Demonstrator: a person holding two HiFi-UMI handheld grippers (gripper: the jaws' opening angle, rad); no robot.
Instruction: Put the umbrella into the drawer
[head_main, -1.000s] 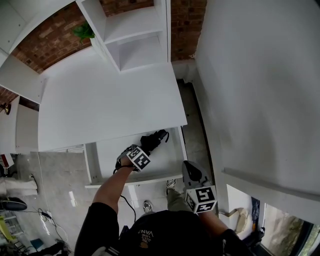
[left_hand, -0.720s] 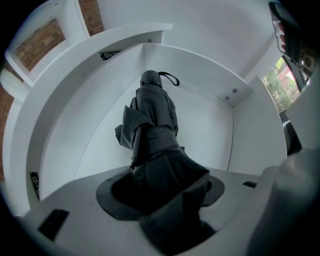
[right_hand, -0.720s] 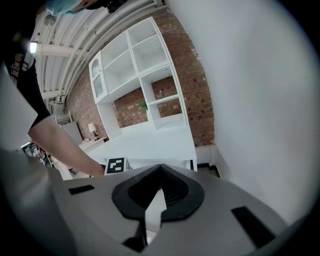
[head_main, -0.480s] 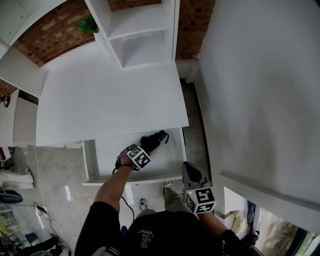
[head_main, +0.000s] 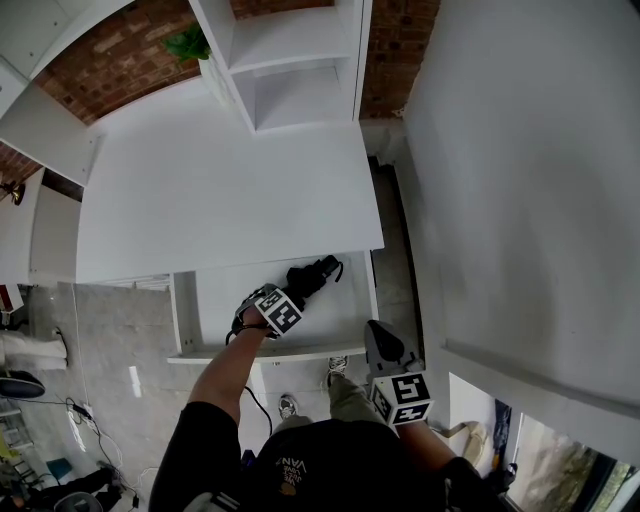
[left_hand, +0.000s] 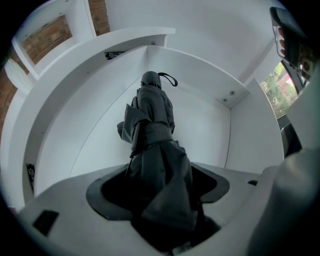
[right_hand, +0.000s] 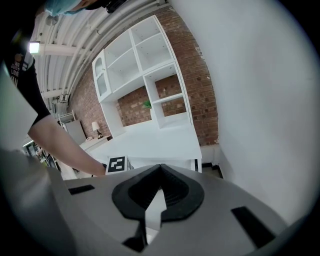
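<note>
The folded black umbrella (head_main: 311, 277) lies on the floor of the open white drawer (head_main: 222, 300), with its strap end toward the back wall. My left gripper (head_main: 290, 296) points straight down into the drawer over the umbrella's near end. In the left gripper view the umbrella (left_hand: 152, 125) runs away from the left gripper (left_hand: 161, 199). Its near end lies between the jaws, which are opening and stand wide apart. My right gripper (head_main: 384, 346) hangs in front of the drawer's right end with nothing in it. In its own view the right gripper (right_hand: 160, 168) has its tips together.
A white desk top (head_main: 230, 190) overhangs the back of the drawer. A white shelf unit (head_main: 295, 60) with a green plant (head_main: 186, 44) stands behind it against brick. A white wall (head_main: 520, 180) runs along the right. The grey floor (head_main: 110, 340) with cables lies at the left.
The head camera has drifted a little. My left gripper stays over the umbrella in the drawer, and the right gripper has not moved.
</note>
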